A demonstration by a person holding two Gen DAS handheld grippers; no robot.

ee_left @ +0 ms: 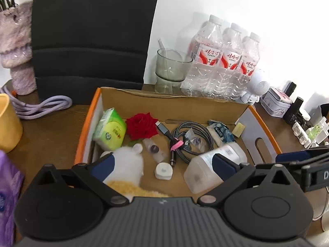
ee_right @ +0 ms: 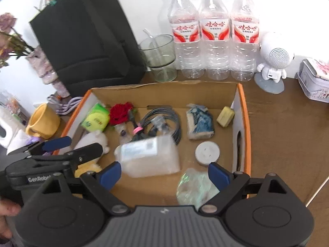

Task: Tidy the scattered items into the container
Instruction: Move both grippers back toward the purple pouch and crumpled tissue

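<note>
An open cardboard box with orange rims (ee_left: 267, 127) (ee_right: 244, 111) holds a green tissue pack (ee_left: 110, 130) (ee_right: 95, 118), a red rose (ee_left: 141, 126) (ee_right: 120, 113), a coiled cable (ee_left: 191, 135) (ee_right: 164, 119), a clear plastic case (ee_left: 207, 164) (ee_right: 148, 154), a white plush toy (ee_left: 127, 166) (ee_right: 94, 142), a white round puck (ee_right: 207, 152), a blue packet (ee_right: 200, 123) and a crumpled clear wrapper (ee_right: 195, 187). My left gripper (ee_left: 164, 166) is open above the box, the plush by its left finger. My right gripper (ee_right: 164, 175) is open and empty over the box's near side.
Three water bottles (ee_right: 213, 37), a glass cup (ee_right: 159, 57) and a white robot speaker (ee_right: 273, 61) stand behind the box. A black backpack (ee_right: 88, 35), a yellow mug (ee_right: 44, 121), a purple cable (ee_left: 41, 105) and a tin (ee_right: 314, 78) surround it.
</note>
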